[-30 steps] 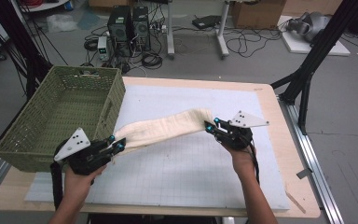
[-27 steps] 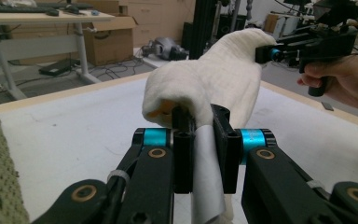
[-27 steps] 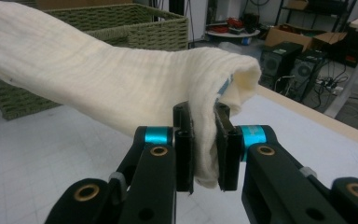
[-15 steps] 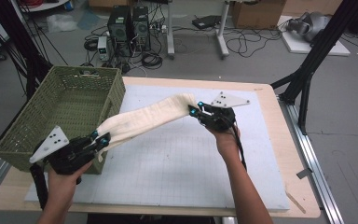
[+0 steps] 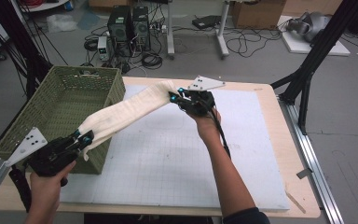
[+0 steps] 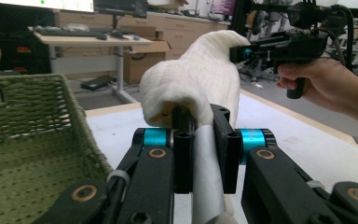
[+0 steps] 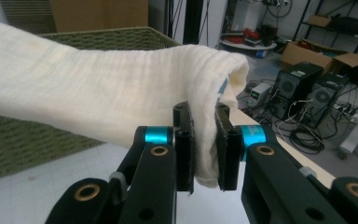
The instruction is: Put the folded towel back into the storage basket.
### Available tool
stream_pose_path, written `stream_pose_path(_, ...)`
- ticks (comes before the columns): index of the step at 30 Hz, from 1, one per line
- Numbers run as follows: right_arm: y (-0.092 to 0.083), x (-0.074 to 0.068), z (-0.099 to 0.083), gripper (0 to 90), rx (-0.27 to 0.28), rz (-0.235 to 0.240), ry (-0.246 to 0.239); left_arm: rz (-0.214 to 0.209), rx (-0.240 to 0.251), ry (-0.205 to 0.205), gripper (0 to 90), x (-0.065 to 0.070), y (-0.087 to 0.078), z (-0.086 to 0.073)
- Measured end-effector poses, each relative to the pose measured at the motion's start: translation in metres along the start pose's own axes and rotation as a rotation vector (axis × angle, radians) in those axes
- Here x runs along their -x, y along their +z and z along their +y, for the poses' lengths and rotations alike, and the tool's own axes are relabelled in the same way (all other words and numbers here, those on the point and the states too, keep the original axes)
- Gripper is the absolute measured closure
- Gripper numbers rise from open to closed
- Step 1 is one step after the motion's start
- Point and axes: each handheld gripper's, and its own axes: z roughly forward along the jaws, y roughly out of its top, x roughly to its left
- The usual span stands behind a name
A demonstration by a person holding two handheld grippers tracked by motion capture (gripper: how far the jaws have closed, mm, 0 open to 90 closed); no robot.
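The cloth (image 5: 126, 112) hangs in the air between the two grippers, one end pinched in each, with its lower stretch crossing the near corner of the basket (image 5: 65, 100). The left gripper (image 5: 85, 138) has its fingers (image 6: 182, 140) clamped on the near end; the cloth bunches just above and beyond them. The right gripper (image 5: 173, 96) has its fingers (image 7: 185, 154) clamped on the far end, a fold of cloth draping over and down between them. Both grips look firm, though how deep the cloth sits in the left fingers is hard to tell, since a pale strip covers the gap.

The step in hand looks like carrying the cloth over to the basket and laying it in. To do that well, keep both sets of fingers tight until the cloth is fully over the basket's opening, not its rim. Hold the two ends a steady span apart so the middle sags little and does not catch on the wicker edge below the left fingers. Bring the right end across above the rim, lower both ends together, then let go once the middle rests inside, clear of the counter (image 5: 177, 163).
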Motion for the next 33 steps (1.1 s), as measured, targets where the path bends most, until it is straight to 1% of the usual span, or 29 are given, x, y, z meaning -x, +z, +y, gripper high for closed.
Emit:
stream_pose_path(3,0.012,-0.001,0.012,81.1,0.001,0.008,-0.010,0.013,0.007,0.001,80.5,-0.002,-0.004,0.001)
stream_pose_path(4,0.016,-0.002,0.015,81.1,0.004,0.010,-0.015,0.026,0.014,0.003,80.5,-0.005,-0.007,0.002)
stream_pose_path(5,0.016,-0.002,0.015,81.1,0.004,0.010,-0.015,0.026,0.014,0.003,80.5,-0.005,-0.007,0.002)
stream_pose_path(6,0.024,-0.003,0.022,81.1,-0.002,0.017,-0.021,0.040,0.018,0.004,80.5,-0.007,-0.011,0.003)
stream_pose_path(7,0.024,-0.003,0.022,81.1,-0.002,0.017,-0.021,0.040,0.018,0.004,80.5,-0.007,-0.011,0.003)
stream_pose_path(8,0.028,-0.003,0.025,81.1,-0.004,0.018,-0.024,0.047,0.019,0.007,80.5,-0.008,-0.012,0.003)
stream_pose_path(9,0.036,-0.004,0.030,81.1,-0.009,0.022,-0.027,0.053,0.021,0.008,80.5,-0.009,-0.014,0.004)
stream_pose_path(10,0.040,-0.004,0.033,81.1,-0.009,0.024,-0.033,0.058,0.022,0.008,80.5,-0.010,-0.015,0.004)
stream_pose_path(13,0.052,-0.006,0.041,81.1,-0.017,0.031,-0.027,0.073,0.029,0.005,80.5,-0.013,-0.019,0.005)
stream_pose_path(14,0.057,-0.006,0.044,81.1,-0.022,0.032,-0.033,0.085,0.030,0.005,80.5,-0.015,-0.021,0.006)
stream_pose_path(15,0.061,-0.007,0.046,81.1,-0.017,0.032,-0.040,0.085,0.030,0.005,80.6,-0.015,-0.021,0.006)
stream_pose_path(16,0.066,-0.008,0.049,81.1,-0.019,0.032,-0.039,0.099,0.032,-0.006,80.5,-0.018,-0.024,0.006)
stream_pose_path(20,0.082,-0.012,0.056,81.1,-0.022,0.035,-0.044,0.117,0.038,-0.020,80.5,-0.024,-0.030,0.006)
stream_pose_path(27,0.110,-0.017,0.061,81.2,-0.018,0.045,-0.005,0.136,0.034,-0.021,80.5,-0.028,-0.036,0.006)
stream_pose_path(28,0.114,-0.019,0.063,81.2,-0.019,0.046,0.001,0.145,0.033,-0.020,80.5,-0.030,-0.037,0.005)
stream_pose_path(29,0.117,-0.020,0.065,81.2,-0.014,0.044,-0.003,0.145,0.033,-0.020,80.5,-0.030,-0.037,0.005)
stream_pose_path(31,0.124,-0.022,0.068,81.2,-0.010,0.049,-0.003,0.158,0.033,-0.019,80.5,-0.032,-0.040,0.005)
stream_pose_path(32,0.124,-0.022,0.068,81.2,-0.010,0.049,-0.003,0.158,0.033,-0.019,80.5,-0.032,-0.040,0.005)
stream_pose_path(33,0.131,-0.025,0.070,81.2,-0.015,0.047,-0.006,0.163,0.032,-0.021,80.5,-0.033,-0.041,0.005)
